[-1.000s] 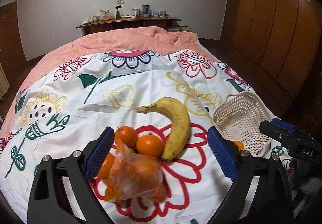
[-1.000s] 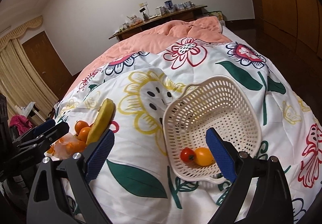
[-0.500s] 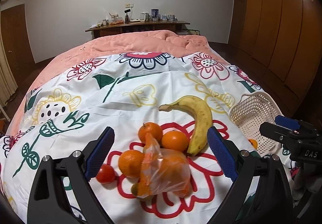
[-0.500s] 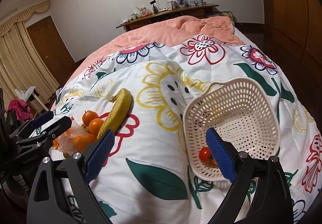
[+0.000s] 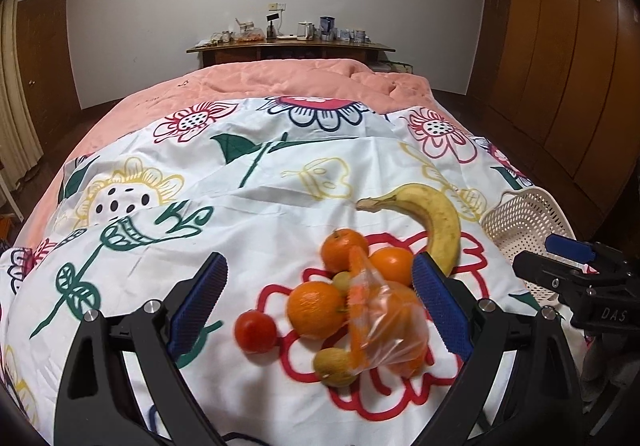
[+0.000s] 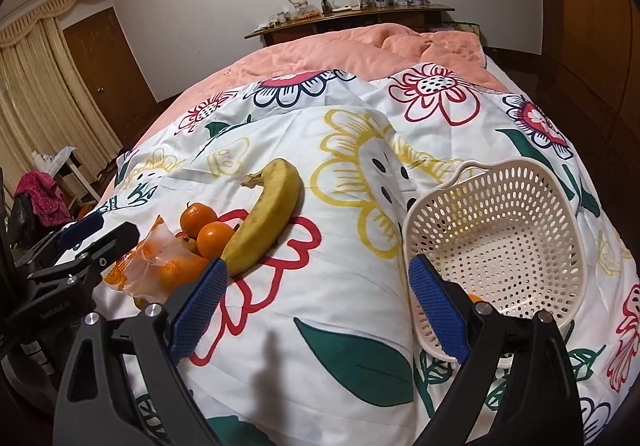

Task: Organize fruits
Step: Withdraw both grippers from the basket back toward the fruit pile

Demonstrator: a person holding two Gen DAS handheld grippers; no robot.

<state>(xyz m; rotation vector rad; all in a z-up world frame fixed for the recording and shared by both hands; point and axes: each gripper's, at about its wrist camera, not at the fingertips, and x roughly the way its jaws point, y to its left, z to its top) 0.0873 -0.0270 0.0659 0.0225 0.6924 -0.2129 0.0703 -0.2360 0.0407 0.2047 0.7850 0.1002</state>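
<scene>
- Lying on the flowered white bedspread point(image 5: 280, 213), the curved yellow banana point(image 5: 436, 221) is pointing its stem away toward the headboard, touching the oranges point(image 5: 394, 264).
- Hovering empty, left gripper point(image 5: 316, 310) and right gripper point(image 6: 316, 310) are both spread wide.
- Sitting right of the banana, the perforated cream plastic basket point(image 6: 500, 230) is tilting.

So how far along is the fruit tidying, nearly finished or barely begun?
Barely begun, it seems. The basket holds little: only an orange sliver shows behind one of the right gripper's fingers. Nothing is in hand; both it and the left gripper are open and empty. Left on the bed: the banana, loose oranges, a tomato and the bagged fruit.
</scene>
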